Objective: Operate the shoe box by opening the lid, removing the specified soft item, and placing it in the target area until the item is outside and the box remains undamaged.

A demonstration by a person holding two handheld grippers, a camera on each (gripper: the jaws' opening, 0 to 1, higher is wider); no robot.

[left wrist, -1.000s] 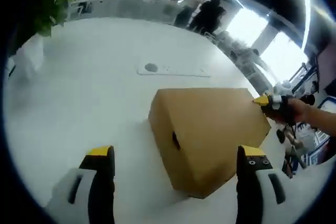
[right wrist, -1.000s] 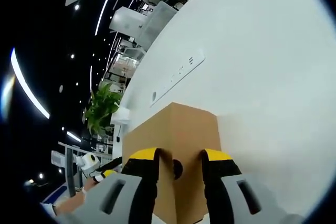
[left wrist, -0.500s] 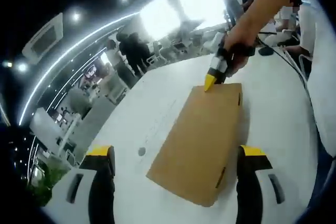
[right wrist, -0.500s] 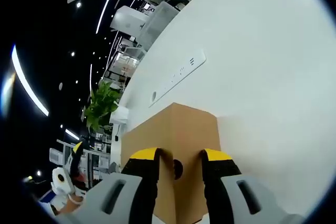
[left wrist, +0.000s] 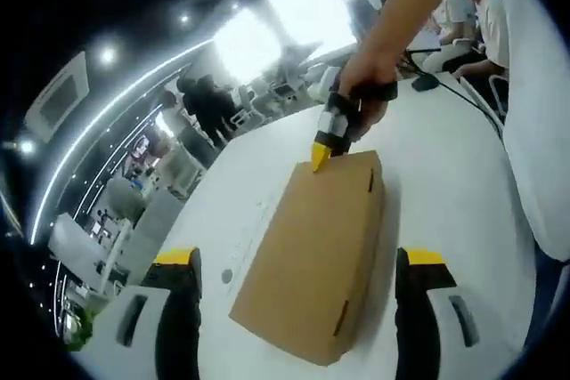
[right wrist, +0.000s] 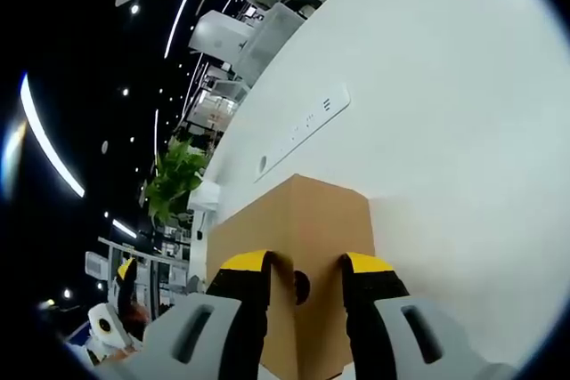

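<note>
While your right gripper (right wrist: 303, 271) clamped the shoe box (right wrist: 298, 220) end, its view hid the lid. Your left gripper (left wrist: 298, 264) view showed that lid closed at 12 o'clock, jaws apart.

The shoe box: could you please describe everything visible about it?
The shoe box is plain brown cardboard, lid closed, lying flat on the white table. Small slots mark its sides, and a round hole its end. The right gripper stands at that end, its yellow-tipped jaws either side of the hole. The left gripper hangs open above it.
</note>
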